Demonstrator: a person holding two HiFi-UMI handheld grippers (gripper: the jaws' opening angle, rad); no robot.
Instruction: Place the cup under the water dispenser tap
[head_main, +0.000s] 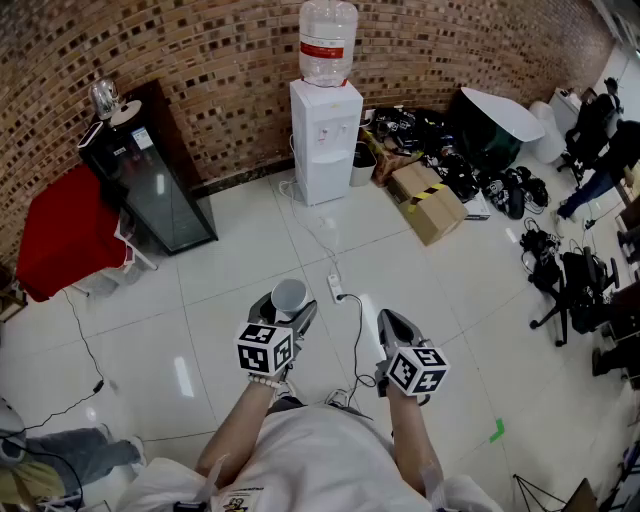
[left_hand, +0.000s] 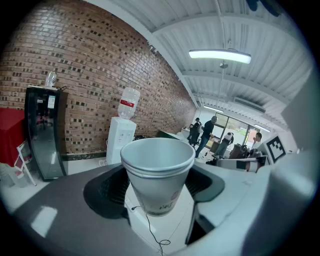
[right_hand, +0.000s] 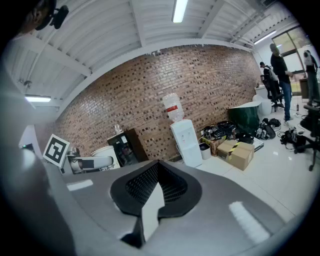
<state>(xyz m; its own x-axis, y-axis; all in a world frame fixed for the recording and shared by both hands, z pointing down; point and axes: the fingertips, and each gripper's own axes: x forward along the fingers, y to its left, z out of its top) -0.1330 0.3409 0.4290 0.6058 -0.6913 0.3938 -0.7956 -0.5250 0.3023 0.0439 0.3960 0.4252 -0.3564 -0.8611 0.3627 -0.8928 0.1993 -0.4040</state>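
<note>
Paper cup (left_hand: 157, 175): white, upright, clamped between the pads of the left claw (head_main: 287, 312), above the tiled floor (head_main: 230, 270). Well apart from the water dispenser (head_main: 326, 140) at the brick wall (head_main: 200, 60). Right claw (head_main: 392, 325): tips together, empty.

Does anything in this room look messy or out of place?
A power strip lies loose mid-floor, its cable running toward the dispenser, across the open floor. Boxes and bags are heaped against the wall right of the dispenser. The cup sits upright in the left tongs; nothing looks spilled.
</note>
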